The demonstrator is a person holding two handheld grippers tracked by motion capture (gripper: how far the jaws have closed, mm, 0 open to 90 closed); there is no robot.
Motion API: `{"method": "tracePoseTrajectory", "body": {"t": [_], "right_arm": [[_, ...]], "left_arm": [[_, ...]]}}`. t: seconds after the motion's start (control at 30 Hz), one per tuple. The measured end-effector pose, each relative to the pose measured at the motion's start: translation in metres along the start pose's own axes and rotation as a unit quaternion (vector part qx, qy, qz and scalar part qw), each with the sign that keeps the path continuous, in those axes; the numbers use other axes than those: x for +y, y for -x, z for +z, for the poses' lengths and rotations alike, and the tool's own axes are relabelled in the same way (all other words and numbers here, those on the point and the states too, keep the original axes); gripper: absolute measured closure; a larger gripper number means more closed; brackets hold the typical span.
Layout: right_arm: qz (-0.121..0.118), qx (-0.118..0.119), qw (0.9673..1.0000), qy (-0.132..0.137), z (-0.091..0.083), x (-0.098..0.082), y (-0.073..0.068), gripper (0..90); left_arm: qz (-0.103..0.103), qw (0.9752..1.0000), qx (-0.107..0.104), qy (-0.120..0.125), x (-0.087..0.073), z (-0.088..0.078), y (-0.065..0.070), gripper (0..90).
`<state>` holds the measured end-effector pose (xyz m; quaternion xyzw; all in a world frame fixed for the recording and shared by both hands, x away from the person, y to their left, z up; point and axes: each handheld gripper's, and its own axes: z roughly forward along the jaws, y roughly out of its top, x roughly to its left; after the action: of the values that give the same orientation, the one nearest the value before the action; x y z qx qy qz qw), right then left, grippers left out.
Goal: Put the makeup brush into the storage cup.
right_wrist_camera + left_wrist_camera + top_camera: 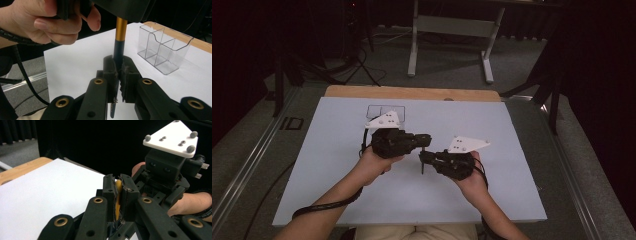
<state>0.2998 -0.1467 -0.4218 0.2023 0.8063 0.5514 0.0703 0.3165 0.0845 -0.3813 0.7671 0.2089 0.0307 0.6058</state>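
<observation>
- Slim black pen with a gold-yellow upper barrel point(119, 42) stands upright above the white table sheet point(337, 165), between both hands.
- Right gripper point(119, 72) clamps its black part.
- Left gripper point(118, 192) pinches its yellow end.
- Clear plastic three-compartment holder point(163, 48) sits apart; no readable lettering anywhere.

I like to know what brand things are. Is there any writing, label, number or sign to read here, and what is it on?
No readable text: none shows on the pen, the left gripper, the right gripper or the clear organiser.
A dark boxed mark on the floor strip left of the table: too small and dim to read.
</observation>
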Motion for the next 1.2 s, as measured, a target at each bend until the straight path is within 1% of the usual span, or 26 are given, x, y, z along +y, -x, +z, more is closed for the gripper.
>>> {"method": "tracePoseTrajectory", "body": {"t": [0.07, 0.1, 0.13, 0.17, 0.23, 0.27, 0.33, 0.43, 0.47, 0.5, 0.53, 0.57, 0.63, 0.67, 0.7, 0.73, 0.77, 0.87, 0.9, 0.93, 0.97, 1.0, 1.03, 1.07, 1.1, 1.2], "right_arm": [[0.001, 0.001, 1.0, 0.001, 0.0, 0.0, 0.0, 83.9], [0.0, 0.002, 1.0, 0.0, 0.0, 0.0, 0.001, 83.9], [0.002, 0.001, 1.0, 0.001, 0.0, 0.0, 0.001, 83.9], [0.003, -0.001, 1.0, 0.001, -0.001, 0.0, 0.001, 84.0], [0.003, -0.004, 1.0, 0.001, -0.001, 0.001, 0.001, 83.9], [0.004, -0.005, 1.0, 0.001, -0.001, 0.001, 0.001, 83.9], [0.003, -0.009, 1.0, 0.0, -0.001, 0.002, 0.001, 83.9], [0.008, -0.01, 0.9999, -0.002, -0.001, 0.002, 0.003, 83.0], [0.011, -0.007, 0.9999, -0.003, -0.001, 0.002, 0.003, 82.6], [0.01, -0.011, 0.9999, -0.005, -0.001, 0.002, 0.003, 81.3], [0.013, -0.011, 0.9998, -0.006, -0.001, 0.002, 0.003, 79.0], [0.024, -0.014, 0.9996, -0.01, -0.001, 0.003, 0.004, 73.3], [0.03, -0.013, 0.9994, -0.01, -0.001, 0.003, 0.004, 65.4], [0.028, -0.013, 0.9995, -0.01, -0.001, 0.003, 0.004, 63.4], [0.024, -0.019, 0.9995, -0.012, 0.0, 0.002, 0.003, 58.3], [0.025, -0.02, 0.9994, -0.013, 0.0, 0.002, 0.003, 55.3], [0.025, -0.021, 0.9993, -0.019, 0.001, 0.001, 0.003, 52.6], [0.025, -0.023, 0.9992, -0.02, 0.002, 0.0, 0.004, 46.8], [0.022, -0.024, 0.9993, -0.018, 0.002, -0.001, 0.004, 43.1], [0.021, -0.024, 0.9993, -0.017, 0.002, -0.001, 0.005, 36.8], [0.02, -0.037, 0.9989, -0.019, 0.002, -0.001, 0.005, 29.7], [0.024, -0.041, 0.9986, -0.025, 0.002, -0.001, 0.006, 28.6], [0.036, -0.038, 0.998, -0.037, 0.003, -0.002, 0.007, 23.9], [0.039, -0.039, 0.9977, -0.04, 0.004, -0.003, 0.008, 19.3], [0.035, -0.038, 0.9975, -0.048, 0.004, -0.004, 0.008, 15.7], [0.041, -0.032, 0.9972, -0.054, 0.003, -0.007, 0.009, 13.6]], "left_arm": [[0.001, 1.0, -0.002, 0.0, 0.0, 0.0, 0.0, 84.6], [0.006, 1.0, 0.0, 0.001, 0.0, 0.0, 0.0, 85.0], [0.01, 0.9999, 0.005, 0.007, -0.001, 0.001, 0.0, 85.1], [0.007, 0.9999, 0.008, 0.011, -0.002, 0.001, 0.001, 85.1], [0.007, 0.9998, 0.008, 0.016, -0.002, 0.001, 0.0, 85.1], [0.007, 0.9998, 0.014, 0.016, -0.002, 0.001, 0.0, 85.1], [0.006, 0.9997, 0.014, 0.016, -0.002, 0.001, 0.0, 85.2], [0.014, 0.9996, 0.02, 0.01, -0.001, 0.003, 0.002, 85.3], [0.018, 0.9996, 0.021, 0.008, 0.0, 0.003, 0.003, 85.3], [0.018, 0.9996, 0.021, 0.006, 0.0, 0.003, 0.003, 85.3], [0.016, 0.9996, 0.023, 0.004, 0.0, 0.003, 0.003, 85.3], [0.016, 0.9997, 0.021, 0.003, 0.0, 0.002, 0.003, 85.3], [0.017, 0.9995, 0.027, 0.002, 0.001, 0.002, 0.004, 85.3], [0.013, 0.9996, 0.023, 0.002, 0.001, 0.001, 0.004, 85.3], [0.014, 0.9996, 0.025, 0.003, 0.001, 0.001, 0.004, 85.3], [0.018, 0.9994, 0.028, 0.002, 0.0, 0.0, 0.004, 85.3], [0.018, 0.9995, 0.028, 0.002, 0.0, -0.001, 0.004, 85.3], [0.017, 0.9994, 0.03, 0.005, 0.001, -0.005, 0.004, 85.3], [0.015, 0.9994, 0.032, 0.006, 0.001, -0.006, 0.004, 85.3], [0.019, 0.9991, 0.036, 0.007, 0.001, -0.008, 0.004, 85.3], [0.021, 0.999, 0.039, 0.008, 0.001, -0.009, 0.004, 85.3], [0.02, 0.9989, 0.041, 0.008, 0.001, -0.012, 0.003, 85.3], [0.02, 0.9988, 0.043, 0.009, 0.001, -0.013, 0.003, 85.3], [0.02, 0.9988, 0.043, 0.009, 0.001, -0.013, 0.003, 85.3], [0.018, 0.9987, 0.047, 0.009, 0.001, -0.018, 0.002, 85.3], [0.015, 0.9982, 0.056, 0.011, 0.0, -0.025, 0.0, 85.3]]}}
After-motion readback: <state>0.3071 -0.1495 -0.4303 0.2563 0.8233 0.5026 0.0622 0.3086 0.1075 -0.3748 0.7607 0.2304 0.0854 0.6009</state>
